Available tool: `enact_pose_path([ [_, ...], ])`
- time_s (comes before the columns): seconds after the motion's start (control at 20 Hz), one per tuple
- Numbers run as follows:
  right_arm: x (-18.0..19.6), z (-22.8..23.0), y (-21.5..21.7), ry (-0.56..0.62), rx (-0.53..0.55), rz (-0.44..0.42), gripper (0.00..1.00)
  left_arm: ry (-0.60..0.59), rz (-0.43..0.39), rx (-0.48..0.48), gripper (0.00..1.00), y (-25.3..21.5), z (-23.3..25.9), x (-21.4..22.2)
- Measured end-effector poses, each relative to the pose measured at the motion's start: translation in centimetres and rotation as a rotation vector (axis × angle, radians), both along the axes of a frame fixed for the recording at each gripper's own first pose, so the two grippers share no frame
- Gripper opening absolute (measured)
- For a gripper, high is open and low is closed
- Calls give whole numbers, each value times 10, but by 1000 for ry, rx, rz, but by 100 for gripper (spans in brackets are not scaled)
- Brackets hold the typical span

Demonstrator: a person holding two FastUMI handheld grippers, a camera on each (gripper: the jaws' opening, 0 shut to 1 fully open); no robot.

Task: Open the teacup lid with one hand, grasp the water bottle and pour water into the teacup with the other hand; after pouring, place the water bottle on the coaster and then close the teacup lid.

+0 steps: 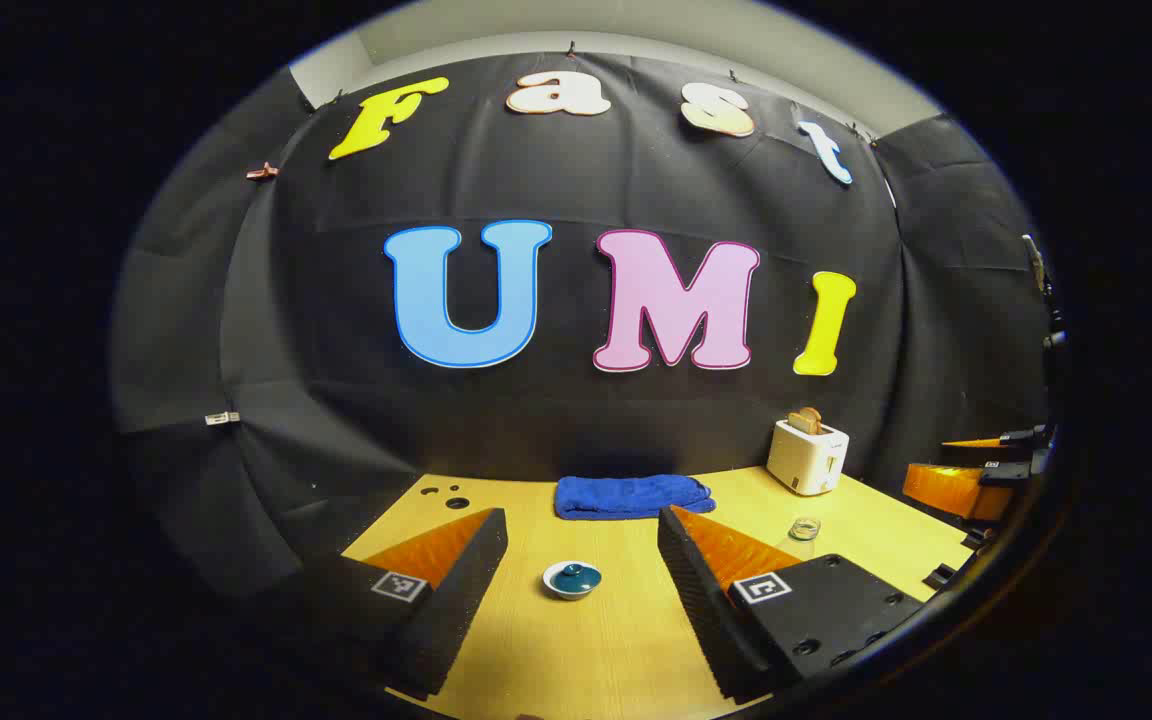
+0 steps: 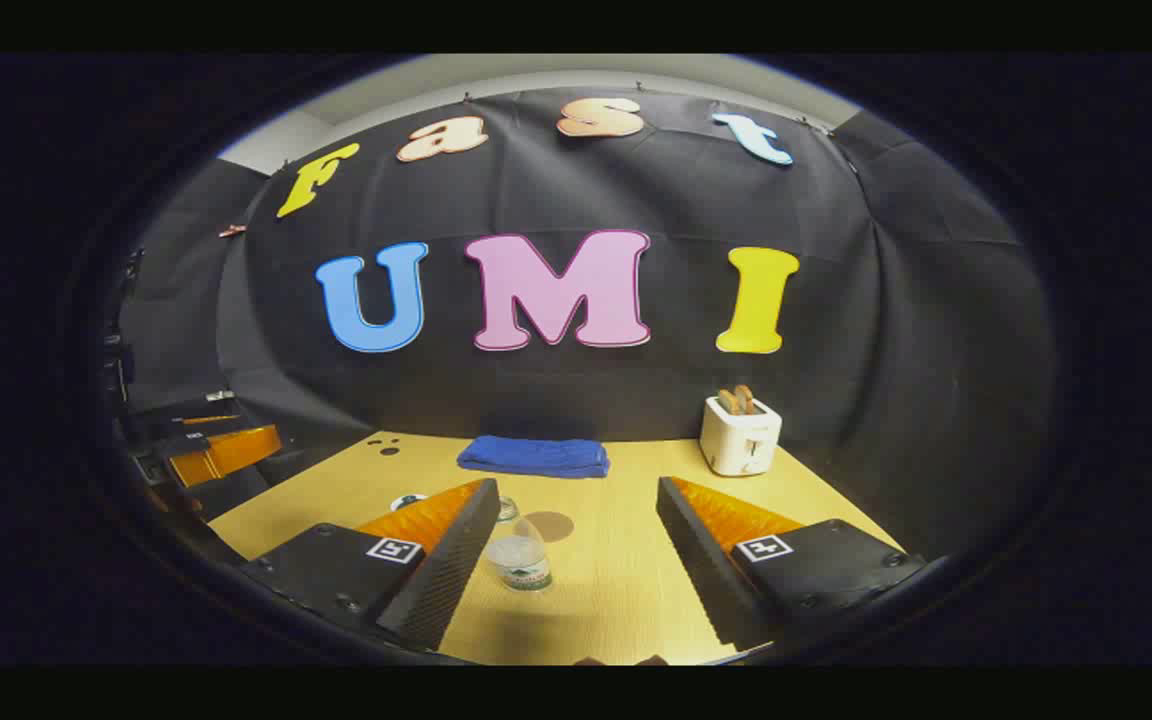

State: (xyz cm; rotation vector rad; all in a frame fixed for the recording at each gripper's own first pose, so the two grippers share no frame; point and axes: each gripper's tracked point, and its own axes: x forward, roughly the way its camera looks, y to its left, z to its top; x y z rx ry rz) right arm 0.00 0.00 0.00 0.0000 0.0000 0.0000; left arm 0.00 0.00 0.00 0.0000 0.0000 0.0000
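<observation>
In the left gripper view the white teacup with its teal lid [image 1: 572, 579] stands on the wooden table [image 1: 586, 650], lid on, right between the fingers of my open left gripper [image 1: 581, 520], which touches nothing. In the right gripper view the small clear water bottle [image 2: 519, 562] stands upright just inside the left finger of my open right gripper [image 2: 577, 487], apart from both fingers. The round brown coaster [image 2: 551, 525] lies just beyond the bottle. The teacup [image 2: 406, 500] peeks out behind that left finger.
A folded blue towel [image 1: 631, 496] lies at the table's back edge by the wall. A white toaster [image 1: 808, 455] with bread stands at the back right. A small clear container [image 1: 804, 528] sits near my left gripper's right finger. The other gripper [image 1: 966, 485] hovers at the right edge.
</observation>
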Motion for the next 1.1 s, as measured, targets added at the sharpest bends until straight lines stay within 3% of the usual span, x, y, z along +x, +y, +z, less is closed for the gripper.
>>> enact_pose_path([
  [0.75, 24, 10, 12, -10, 2, 96, 98, 38, 31, -27, 95, 14, -9, 18],
  [1.1, 30, 10, -5, -17, 13, 171, 98, 50, 115, -32, 95, 8, -12, 27],
])
